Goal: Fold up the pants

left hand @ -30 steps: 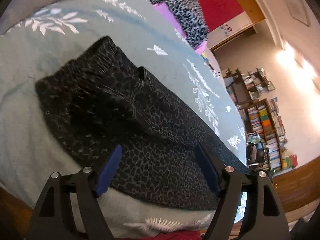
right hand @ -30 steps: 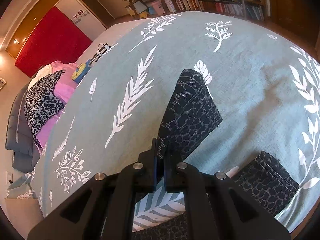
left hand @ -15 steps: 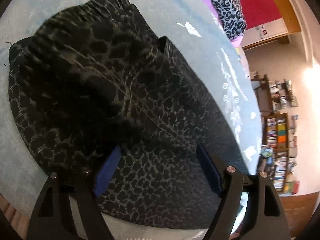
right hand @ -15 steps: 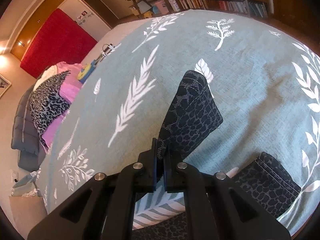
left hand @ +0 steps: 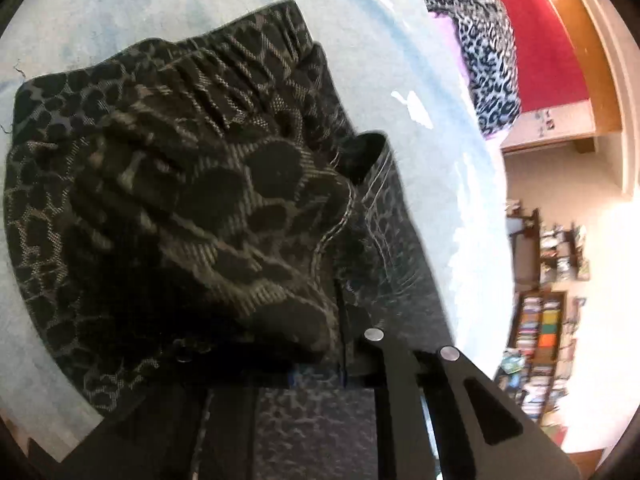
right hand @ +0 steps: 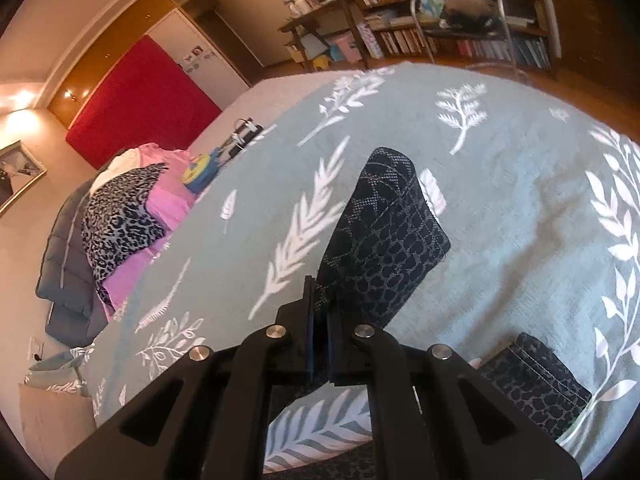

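Here, in the left wrist view, the pants (left hand: 180, 208), dark with a grey leopard print, fill the left and middle of the frame, lying on a pale green bedspread (left hand: 80, 12). The gathered waistband sits toward the upper middle. A bunched fold of the cloth rises right up to the camera and covers the lower left, so the left finger of the left gripper (left hand: 320, 364) is hidden; only the right finger shows at the lower right, pressed against the fabric. Whether these jaws are together on the cloth or apart I cannot tell. At the upper right a leopard-print blanket (left hand: 488, 52) lies beside a red panel (left hand: 540, 32), and a bookshelf (left hand: 540, 352) stands at the right edge.

In the right wrist view, the leopard-print blanket (right hand: 120, 216) lies at the left over pink cloth, with the red panel (right hand: 140, 100) above it. At the lower middle the right gripper (right hand: 320, 320) has its jaws pressed together on an edge of a pant leg (right hand: 384, 236), which stretches up toward the centre over the bedspread (right hand: 520, 200) with its white leaf pattern. Another hemmed piece of the pants (right hand: 536, 388) lies at the lower right. The bookshelf (right hand: 420, 20) runs along the upper right.
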`<state>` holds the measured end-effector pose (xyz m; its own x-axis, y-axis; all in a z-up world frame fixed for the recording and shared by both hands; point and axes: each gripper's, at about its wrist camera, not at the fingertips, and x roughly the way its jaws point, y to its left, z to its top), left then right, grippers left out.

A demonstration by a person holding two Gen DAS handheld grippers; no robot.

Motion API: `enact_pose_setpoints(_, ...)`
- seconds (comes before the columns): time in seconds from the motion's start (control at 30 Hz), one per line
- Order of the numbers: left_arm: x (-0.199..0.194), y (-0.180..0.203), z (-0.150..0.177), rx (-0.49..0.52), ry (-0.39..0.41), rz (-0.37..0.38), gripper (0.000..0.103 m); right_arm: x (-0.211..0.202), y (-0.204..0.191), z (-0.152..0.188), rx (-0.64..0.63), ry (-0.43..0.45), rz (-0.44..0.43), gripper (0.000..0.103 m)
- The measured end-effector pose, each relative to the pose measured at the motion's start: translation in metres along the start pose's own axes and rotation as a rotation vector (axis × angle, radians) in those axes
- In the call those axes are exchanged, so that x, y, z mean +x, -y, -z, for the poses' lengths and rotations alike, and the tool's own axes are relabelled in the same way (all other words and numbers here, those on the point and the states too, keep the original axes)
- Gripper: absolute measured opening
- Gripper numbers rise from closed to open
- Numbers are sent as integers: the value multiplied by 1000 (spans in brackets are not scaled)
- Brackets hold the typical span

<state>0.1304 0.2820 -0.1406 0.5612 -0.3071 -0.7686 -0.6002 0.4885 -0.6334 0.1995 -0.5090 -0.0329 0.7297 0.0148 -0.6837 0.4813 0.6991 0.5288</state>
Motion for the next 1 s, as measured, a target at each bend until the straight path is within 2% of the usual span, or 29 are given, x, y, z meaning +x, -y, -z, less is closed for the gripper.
enact_pose_setpoints(0.17,-36,15,-9,76,52,54,10,6,18,7,34,-10,32,4)
enact_pose_setpoints(0.3,-51,8,-10,109,69,40,10,-8,43,30,94,-2,40,4)
enact_pose_setpoints(0.43,-49,-3,-7,107,42,22,9,-13,79,64,121,-53,100,4)
enact_pose_setpoints(0.57,-56,14,-8,167,40,29,9,-26,91,73,145,-40,84,4)
enact_pose_setpoints(0.73,-93,26,-7,250,73,67,9,-55,91,79,115,21,42,4)
enact_pose_setpoints(0.8,-108,14,0,270,83,40,9,-65,97,92,99,24,45,4)
enact_pose_setpoints(0.87,-110,-4,6,270,68,-12,9,-66,115,114,122,-10,67,4)
enact_pose_setpoints(1.0,-88,-39,15,240,2,-91,9,-48,145,143,171,-72,99,4)
